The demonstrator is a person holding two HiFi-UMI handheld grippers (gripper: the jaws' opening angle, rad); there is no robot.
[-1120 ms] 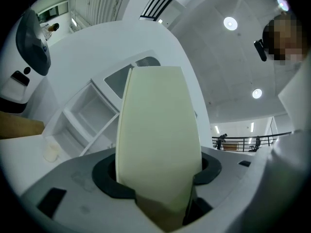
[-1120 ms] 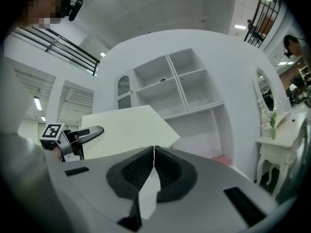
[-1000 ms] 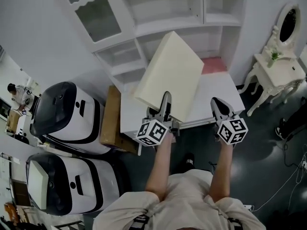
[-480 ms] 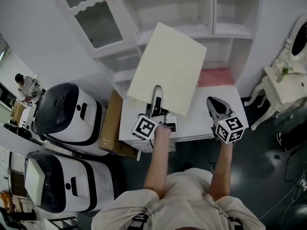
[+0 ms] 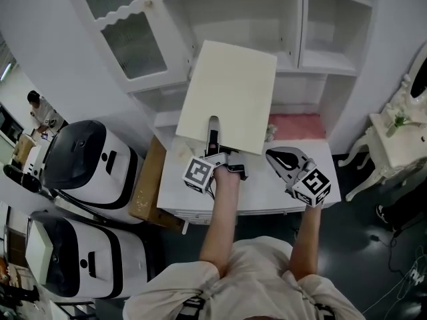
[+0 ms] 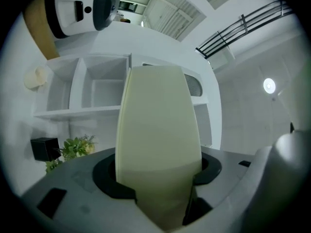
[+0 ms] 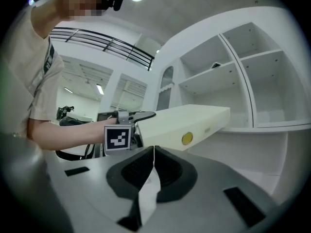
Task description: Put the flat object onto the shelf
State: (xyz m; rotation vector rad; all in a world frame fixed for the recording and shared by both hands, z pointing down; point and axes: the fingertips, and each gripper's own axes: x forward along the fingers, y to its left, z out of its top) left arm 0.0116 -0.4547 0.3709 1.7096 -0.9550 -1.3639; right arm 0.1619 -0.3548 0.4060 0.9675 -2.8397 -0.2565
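The flat object is a cream box (image 5: 230, 95), held up level in front of the white shelf unit (image 5: 320, 62). My left gripper (image 5: 213, 139) is shut on the box's near edge, one jaw lying on top of it. In the left gripper view the box (image 6: 158, 144) fills the space between the jaws and points at the shelf compartments (image 6: 87, 111). My right gripper (image 5: 280, 159) hovers over the table to the right, shut and empty. The right gripper view shows its closed jaws (image 7: 154, 152), the box (image 7: 189, 123) side-on and the shelf boards (image 7: 262, 125) behind.
A white table (image 5: 267, 195) stands below the grippers, with a pink cloth (image 5: 297, 125) at its back. Two white and black machines (image 5: 93, 169) (image 5: 80, 259) and a cardboard sheet (image 5: 143, 189) are to the left. A small white dressing table (image 5: 393, 135) is at the right.
The left gripper has carried the box forward and up toward the shelf, and the box now lies more level. The right gripper has drifted slightly left and stayed shut.
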